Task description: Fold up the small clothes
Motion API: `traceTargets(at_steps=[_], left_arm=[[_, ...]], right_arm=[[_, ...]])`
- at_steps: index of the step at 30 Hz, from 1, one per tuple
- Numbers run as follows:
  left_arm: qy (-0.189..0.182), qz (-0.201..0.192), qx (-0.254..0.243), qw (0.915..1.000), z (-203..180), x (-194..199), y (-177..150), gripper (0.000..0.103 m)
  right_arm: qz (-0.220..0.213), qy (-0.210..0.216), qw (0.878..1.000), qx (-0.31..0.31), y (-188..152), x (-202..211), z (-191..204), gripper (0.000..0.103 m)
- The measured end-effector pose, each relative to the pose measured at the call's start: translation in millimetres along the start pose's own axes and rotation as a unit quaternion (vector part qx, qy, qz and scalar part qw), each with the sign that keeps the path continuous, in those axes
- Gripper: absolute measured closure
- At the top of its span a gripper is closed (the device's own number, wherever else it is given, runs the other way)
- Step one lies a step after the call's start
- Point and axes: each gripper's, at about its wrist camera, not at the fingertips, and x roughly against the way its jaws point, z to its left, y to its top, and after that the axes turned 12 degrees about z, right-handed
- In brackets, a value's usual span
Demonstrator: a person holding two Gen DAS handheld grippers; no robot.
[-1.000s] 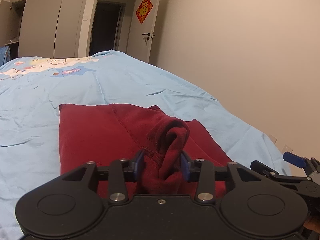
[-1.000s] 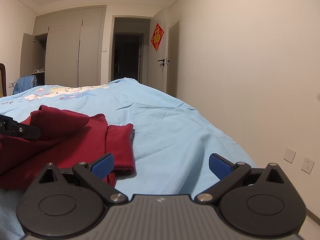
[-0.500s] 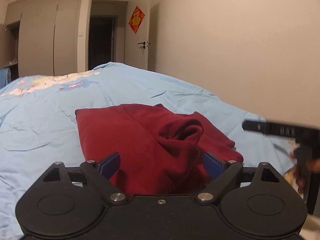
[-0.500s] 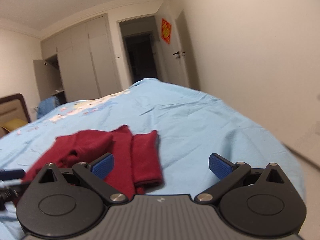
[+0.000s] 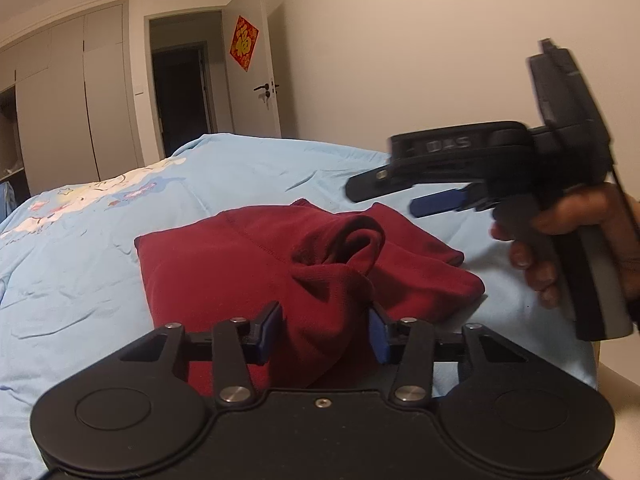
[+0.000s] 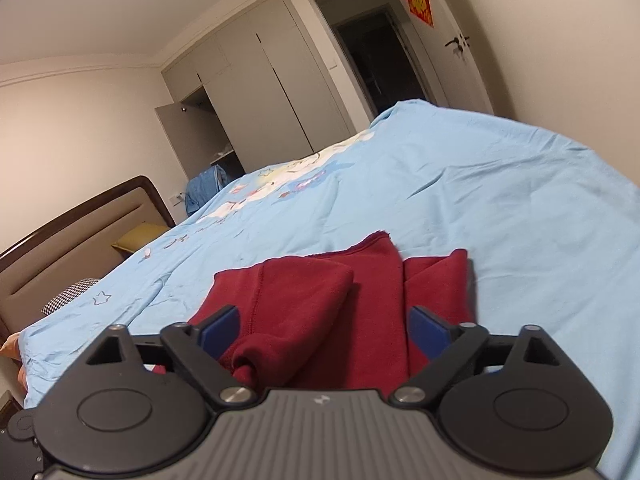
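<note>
Blue-padded left gripper (image 5: 324, 330): my jaws stand part-open astride a bunched fold of the red garment (image 5: 248, 264), pads not visibly pinching it. Right gripper (image 6: 324, 328): jaws spread wide above the same garment, gripping nothing; left view shows it held in a hand (image 5: 560, 240). Garment lies partly folded on the light-blue bedsheet (image 6: 500, 184). Beyond: wardrobe (image 6: 256, 84), open door (image 5: 256, 80).

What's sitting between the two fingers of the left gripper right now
In the left wrist view, a bunched fold of the dark red garment lies between the open left gripper's blue pads, on the light blue bedcover.
</note>
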Motion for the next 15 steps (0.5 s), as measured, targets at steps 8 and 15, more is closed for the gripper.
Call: traceTargets(at_steps=[8,15], left_arm=[[0.005,0.006,-0.004,1.0000,-5.0,-4.2,0.0,0.074],[0.002,0.009,0.001,1.0000,-5.2,-6.3,-1.7,0.086]], right_arm=[[0.035,0.003,0.999,-0.019,7.8,-36.2,-1.1,0.039],[0.047,0.005,0.998,-0.042,0.3,-48.1,-7.1,0.071]])
